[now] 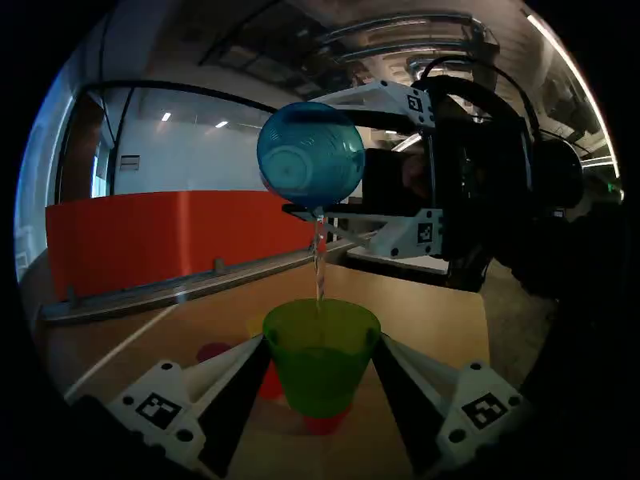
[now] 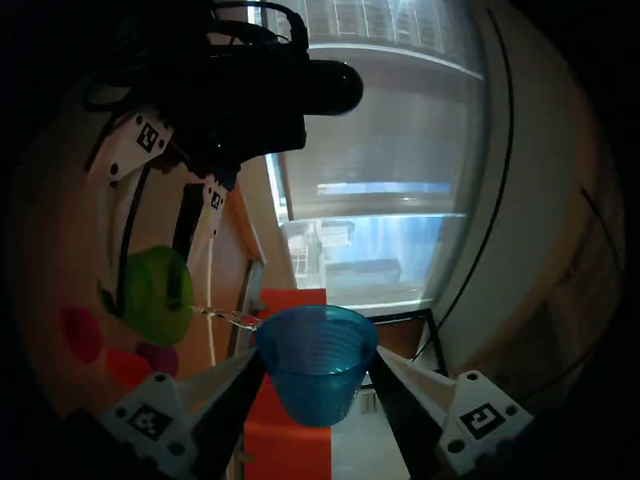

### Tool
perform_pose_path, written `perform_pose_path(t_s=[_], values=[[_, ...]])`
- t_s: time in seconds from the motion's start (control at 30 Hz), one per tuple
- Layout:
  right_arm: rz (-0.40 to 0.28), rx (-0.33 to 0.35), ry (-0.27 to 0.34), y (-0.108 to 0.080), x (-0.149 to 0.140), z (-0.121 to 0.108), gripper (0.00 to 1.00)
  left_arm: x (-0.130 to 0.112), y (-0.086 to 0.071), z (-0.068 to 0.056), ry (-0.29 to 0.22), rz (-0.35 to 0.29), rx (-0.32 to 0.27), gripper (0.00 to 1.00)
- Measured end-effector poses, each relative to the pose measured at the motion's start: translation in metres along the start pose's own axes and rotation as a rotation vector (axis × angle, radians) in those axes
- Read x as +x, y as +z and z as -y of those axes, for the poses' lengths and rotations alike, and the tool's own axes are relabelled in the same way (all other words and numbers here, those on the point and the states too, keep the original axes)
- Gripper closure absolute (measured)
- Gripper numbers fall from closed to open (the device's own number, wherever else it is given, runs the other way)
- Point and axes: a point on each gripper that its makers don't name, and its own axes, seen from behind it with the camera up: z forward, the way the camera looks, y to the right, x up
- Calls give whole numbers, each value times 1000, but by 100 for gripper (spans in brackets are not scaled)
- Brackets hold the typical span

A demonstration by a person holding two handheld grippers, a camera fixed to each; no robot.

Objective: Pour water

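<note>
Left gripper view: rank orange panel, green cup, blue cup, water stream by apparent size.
1. orange panel
2-3. green cup and blue cup: look alike; green sits nearer the camera, so no ranking.
4. water stream

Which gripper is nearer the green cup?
Left. The left gripper clamps the green cup between its fingers. The right gripper holds the tipped blue cup above it, apart, with water streaming down into it.

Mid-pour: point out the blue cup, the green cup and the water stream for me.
blue cup point(image 1: 310, 152), left gripper view, on its rounded bottom.
green cup point(image 1: 322, 364), left gripper view, on its front wall.
water stream point(image 1: 319, 276), left gripper view, midway down the falling thread.
</note>
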Motion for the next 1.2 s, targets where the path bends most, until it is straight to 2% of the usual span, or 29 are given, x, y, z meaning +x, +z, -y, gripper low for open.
perform_pose_path(t_s=[0.87, 1.07, 1.2], values=[[-26, -28, -122, 0, 19, -9, 12, 8, -3, 3, -7, -19, 13, 15], [-25, -34, -132, 0, 22, -8, 12, 9, -3, 3, -5, -24, 16, 15], [-22, -35, -109, 0, 20, -6, 12, 10, -3, 4, -5, -25, 16, 15]])
